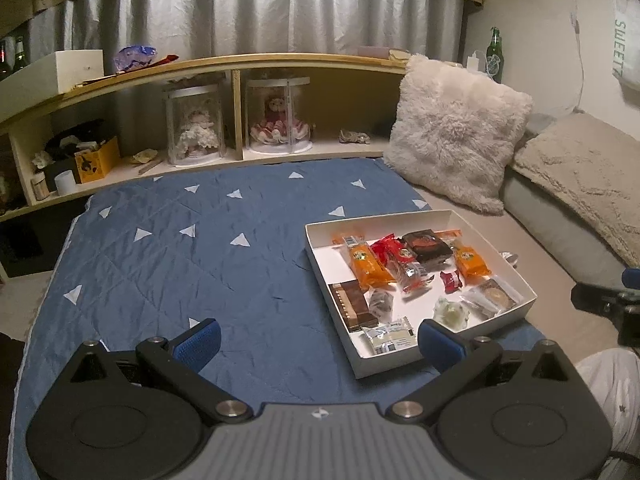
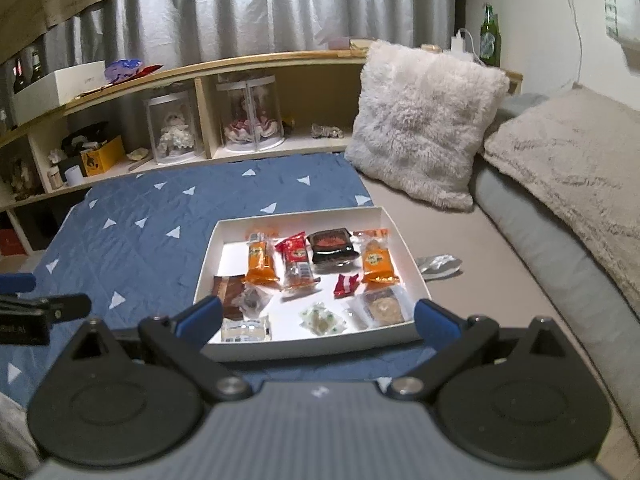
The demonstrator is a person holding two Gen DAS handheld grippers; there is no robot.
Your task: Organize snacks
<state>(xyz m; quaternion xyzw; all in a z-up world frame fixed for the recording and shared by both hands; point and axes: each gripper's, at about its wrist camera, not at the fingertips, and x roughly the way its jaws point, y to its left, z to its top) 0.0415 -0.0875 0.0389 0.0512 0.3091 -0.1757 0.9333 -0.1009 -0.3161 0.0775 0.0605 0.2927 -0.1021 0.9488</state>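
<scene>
Bed with quilted blue coverlet (image 1: 192, 264) – white triangles; wooden shelf (image 1: 224, 64), grey curtain behind. White cardboard tray (image 2: 404, 240) of wrapped snacks lies at coverlet's right edge. Left tongs (image 1: 318, 338), right tongs (image 2: 318, 318) – both spread, empty

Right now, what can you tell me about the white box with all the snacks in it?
The white box is a shallow, open tray with low walls, seemingly cardboard. It lies flat, partly on the blue quilt and partly on the beige sheet. Inside lie wrapped snacks: two orange packets, red ones, a black one and brown ones. Neither tool touches it.
</scene>
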